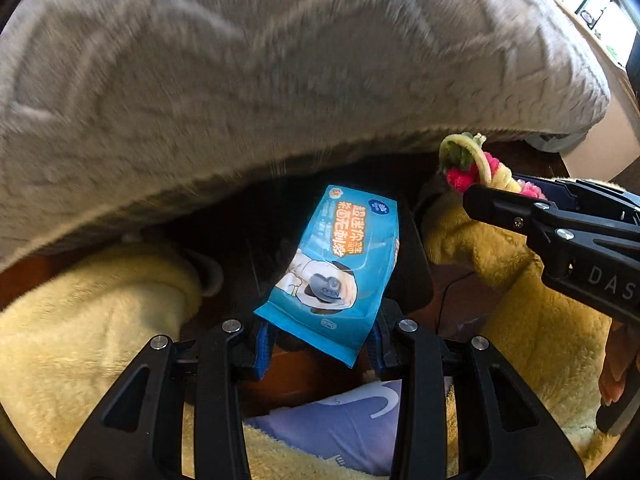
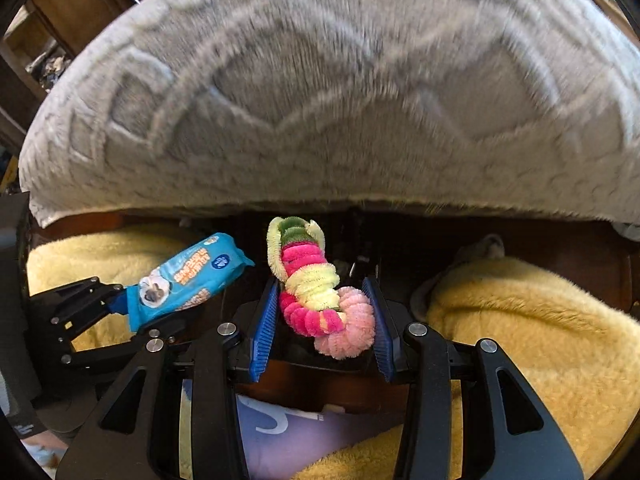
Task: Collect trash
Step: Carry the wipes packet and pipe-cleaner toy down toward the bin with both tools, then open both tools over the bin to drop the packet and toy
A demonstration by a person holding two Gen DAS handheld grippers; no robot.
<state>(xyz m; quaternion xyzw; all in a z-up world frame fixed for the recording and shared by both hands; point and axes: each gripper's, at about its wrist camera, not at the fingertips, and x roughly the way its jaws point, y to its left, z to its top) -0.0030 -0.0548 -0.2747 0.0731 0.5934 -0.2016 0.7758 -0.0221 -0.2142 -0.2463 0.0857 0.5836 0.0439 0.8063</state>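
Observation:
A blue wet-wipes packet [image 1: 340, 264] with orange lettering sticks up from my left gripper [image 1: 320, 340], whose blue pads [image 1: 264, 344] are shut on its lower end. In the right wrist view the same packet [image 2: 188, 276] pokes out of the left gripper [image 2: 116, 304] at the left. A fuzzy pipe-cleaner coil [image 2: 316, 300] in pink, yellow and green sits between the blue pads [image 2: 266, 320] of my right gripper [image 2: 323, 320], which is shut on it. From the left wrist view the coil [image 1: 472, 164] shows at the tip of the right gripper [image 1: 492, 196]. Both grippers point steeply down, side by side.
A grey plush blanket [image 1: 280, 80] fills the upper half of both views and overhangs a dark gap. Yellow fleece [image 2: 540, 340] lies on both sides below the grippers. A pale purple item [image 1: 340, 420] lies between them. A foot in a sandal [image 1: 616, 380] shows at the right edge.

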